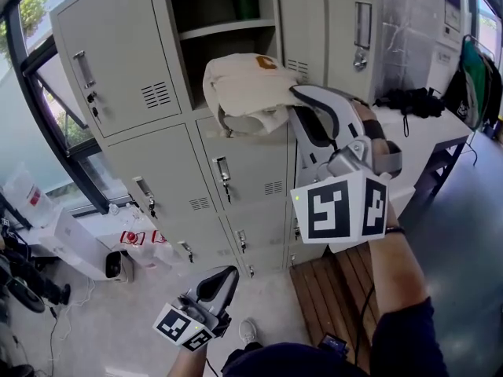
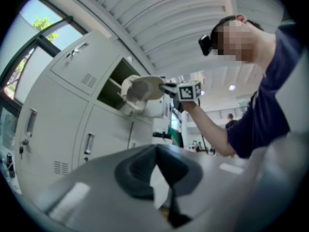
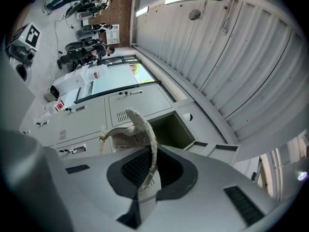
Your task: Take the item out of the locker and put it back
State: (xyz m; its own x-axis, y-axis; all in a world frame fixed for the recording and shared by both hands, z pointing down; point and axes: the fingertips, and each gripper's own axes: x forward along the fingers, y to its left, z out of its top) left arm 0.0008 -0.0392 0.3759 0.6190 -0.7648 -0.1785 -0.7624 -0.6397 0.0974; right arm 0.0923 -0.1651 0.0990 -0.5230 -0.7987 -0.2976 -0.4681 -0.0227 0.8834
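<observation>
A cream cap with an orange patch hangs in front of the open locker, just below its shelf. My right gripper is raised to it and shut on the cap's brim. In the right gripper view the curved brim runs between the jaws of the right gripper, with the dark locker opening behind. My left gripper hangs low near the floor, shut and holding nothing. The left gripper looks up at the cap and the right gripper.
The locker's door stands swung open to the left. A green object sits on the upper shelf. A wooden platform lies at the lockers' foot. A white table with a black bag stands at the right; white boxes at the lower left.
</observation>
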